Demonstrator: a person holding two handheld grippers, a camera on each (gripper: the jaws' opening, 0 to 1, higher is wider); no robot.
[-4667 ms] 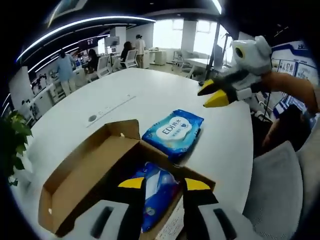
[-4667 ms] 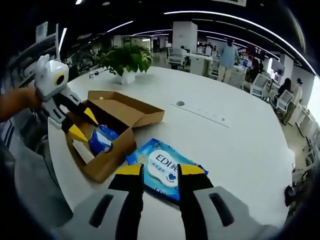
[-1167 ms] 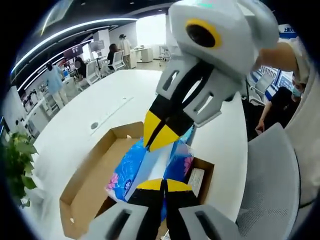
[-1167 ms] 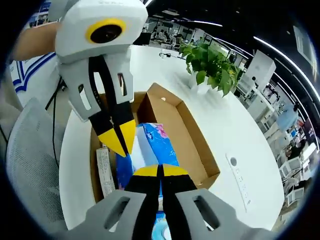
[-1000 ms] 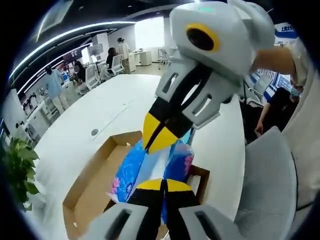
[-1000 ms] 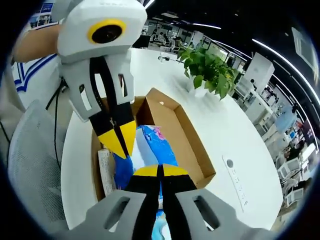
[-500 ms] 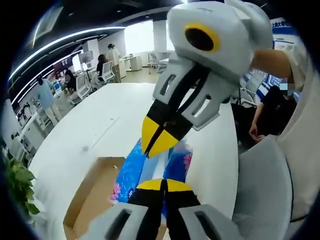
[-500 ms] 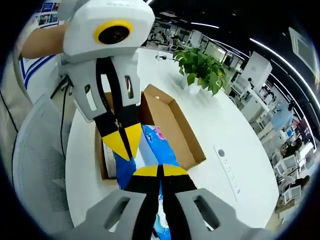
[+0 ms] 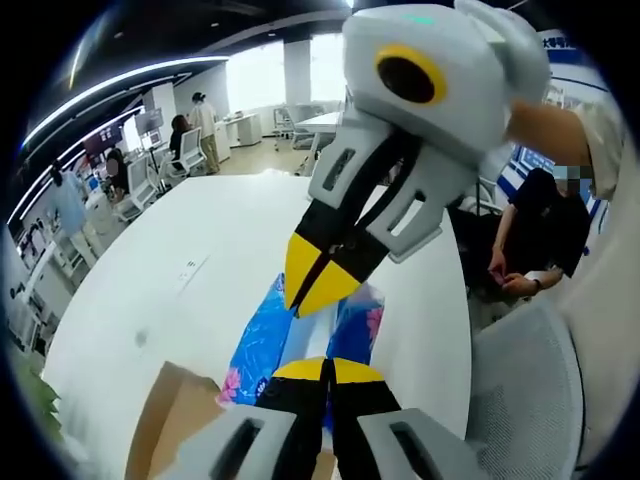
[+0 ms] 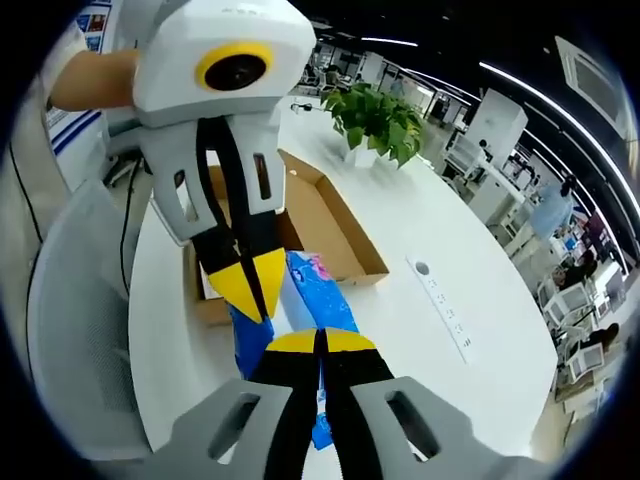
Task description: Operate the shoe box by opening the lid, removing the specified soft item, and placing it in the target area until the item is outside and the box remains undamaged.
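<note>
Both claws were clamped shut on the blue soft pack [image 9: 262, 335], the left claw [image 9: 330, 371] and right claw [image 10: 322, 342] pinching it from opposite ends. The pack was held in the air above the white bench [image 10: 420, 330], outside the open shoe box [image 10: 322, 225], which sat on the bench behind it near a potted plant [image 10: 375, 118].

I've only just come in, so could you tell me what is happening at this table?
A person holds tongs in each hand, and both, the left tongs and the right tongs, are shut on a blue soft pack. The pack hangs above the white table, out of the open cardboard shoe box.
</note>
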